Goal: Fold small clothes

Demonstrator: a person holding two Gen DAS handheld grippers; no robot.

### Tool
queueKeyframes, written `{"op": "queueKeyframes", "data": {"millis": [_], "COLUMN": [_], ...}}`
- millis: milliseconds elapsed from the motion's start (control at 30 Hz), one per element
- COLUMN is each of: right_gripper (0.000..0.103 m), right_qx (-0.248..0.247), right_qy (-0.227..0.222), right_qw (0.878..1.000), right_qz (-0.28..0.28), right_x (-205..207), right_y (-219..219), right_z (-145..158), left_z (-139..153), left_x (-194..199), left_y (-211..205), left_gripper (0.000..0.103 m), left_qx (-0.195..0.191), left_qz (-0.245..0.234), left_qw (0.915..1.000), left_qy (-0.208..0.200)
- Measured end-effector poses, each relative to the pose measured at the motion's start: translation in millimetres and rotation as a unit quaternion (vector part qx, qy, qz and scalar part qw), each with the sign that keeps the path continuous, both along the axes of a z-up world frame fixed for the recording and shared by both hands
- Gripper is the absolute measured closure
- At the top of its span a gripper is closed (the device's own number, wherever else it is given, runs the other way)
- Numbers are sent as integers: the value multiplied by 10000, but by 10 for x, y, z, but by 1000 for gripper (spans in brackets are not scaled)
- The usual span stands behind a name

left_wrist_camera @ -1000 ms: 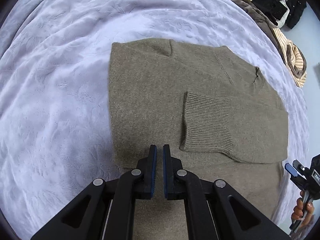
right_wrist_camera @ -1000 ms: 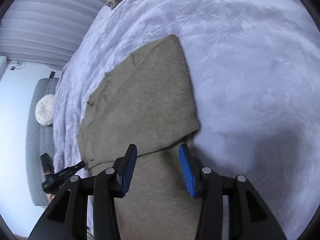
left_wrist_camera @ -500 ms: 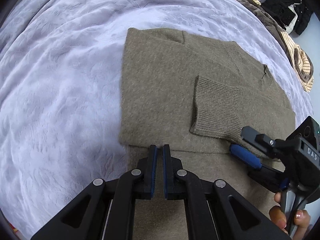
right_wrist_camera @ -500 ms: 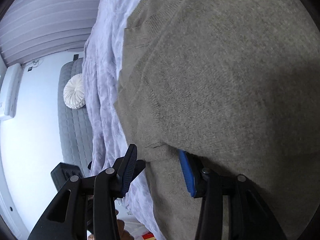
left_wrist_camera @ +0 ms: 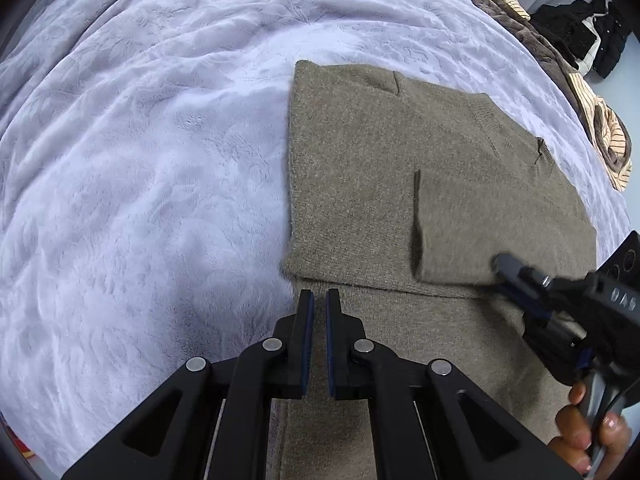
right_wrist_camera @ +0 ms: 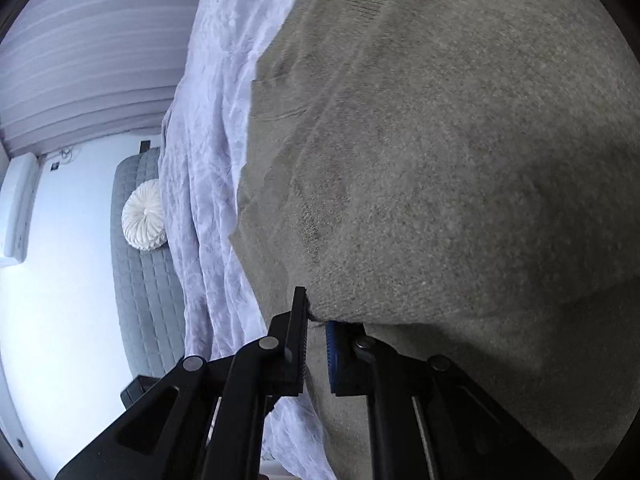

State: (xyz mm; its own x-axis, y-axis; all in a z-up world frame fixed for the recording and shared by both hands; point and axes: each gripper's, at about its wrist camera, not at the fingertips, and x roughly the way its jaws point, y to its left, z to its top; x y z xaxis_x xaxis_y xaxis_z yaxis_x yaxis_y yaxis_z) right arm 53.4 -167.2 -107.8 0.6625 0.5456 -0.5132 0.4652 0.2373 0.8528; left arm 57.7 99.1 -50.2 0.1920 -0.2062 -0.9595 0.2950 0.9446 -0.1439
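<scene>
The olive-brown sweater (left_wrist_camera: 360, 168) lies on the lavender plush blanket (left_wrist_camera: 140, 180), its upper body and a sleeve folded down so a cloth edge crosses the frame just past the left gripper (left_wrist_camera: 316, 304). That gripper sits at 6 o'clock in its own view, pads nearly together with a thin sliver of sweater showing between them; whether they actually pinch the knit I cannot tell, since no cloth rises between the tips.

At 4 o'clock in the left view the right gripper (left_wrist_camera: 500, 264) reaches the lower corner of the folded sleeve, a hand (left_wrist_camera: 588, 432) on its handle. In the right view the right gripper (right_wrist_camera: 316, 316) is clamped on that sweater (right_wrist_camera: 440, 160) edge (one blue pad tucked under the fold).

A heap of striped and dark clothes (left_wrist_camera: 560, 60) lies at 2 o'clock on the blanket.
</scene>
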Motion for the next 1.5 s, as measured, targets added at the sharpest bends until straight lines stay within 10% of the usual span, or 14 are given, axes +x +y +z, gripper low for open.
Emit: {"op": "queueKeyframes", "data": {"millis": [200, 333, 533, 600, 733, 800, 967, 1400, 1433, 1467, 1500], "right_gripper": [86, 63, 62, 62, 60, 80, 88, 57, 57, 57, 57], "right_qx": [-46, -1285, -3307, -3129, -1679, -1081, -2249, -3168, -3114, -3056, -3022], "right_qy": [343, -32, 926, 1297, 1057, 772, 924, 1313, 1286, 1269, 1249], "right_qw": [9980, 9869, 9381, 9382, 9769, 9881, 9697, 9393, 9415, 9436, 9449], "right_qz": [531, 978, -454, -713, -793, -771, -222, 63, 95, 129, 159], "right_x": [36, -260, -1178, -1358, -1528, -1502, -1355, -1533, -1596, -1621, -1614], "right_y": [7, -327, -1513, -1796, -2101, -2101, -2026, -1603, -1604, -1564, -1521], "right_z": [-74, 453, 805, 643, 105, -30, 238, 520, 536, 545, 545], "left_z": [-6, 52, 23, -13, -34, 1, 98, 20, 14, 2, -4], "left_x": [4, 37, 59, 38, 12, 14, -36, -191, -202, -209, -221], "left_y": [-94, -175, -417, -524, -676, -691, -736, -481, -468, -452, -436], "left_gripper": [98, 98, 98, 98, 98, 98, 98, 98, 89, 28, 5], "left_qx": [122, -82, -131, -125, 27, 47, 202, -4, -9, -29, -36], "left_qz": [11, -9, -158, -245, -306, -276, -405, -345, -323, -328, -304], "left_qw": [9999, 10000, 9998, 9996, 9995, 9996, 9987, 9993, 9994, 9993, 9993], "left_qy": [-39, -48, 39, 81, 27, 15, -212, 130, 156, 201, 198]}}
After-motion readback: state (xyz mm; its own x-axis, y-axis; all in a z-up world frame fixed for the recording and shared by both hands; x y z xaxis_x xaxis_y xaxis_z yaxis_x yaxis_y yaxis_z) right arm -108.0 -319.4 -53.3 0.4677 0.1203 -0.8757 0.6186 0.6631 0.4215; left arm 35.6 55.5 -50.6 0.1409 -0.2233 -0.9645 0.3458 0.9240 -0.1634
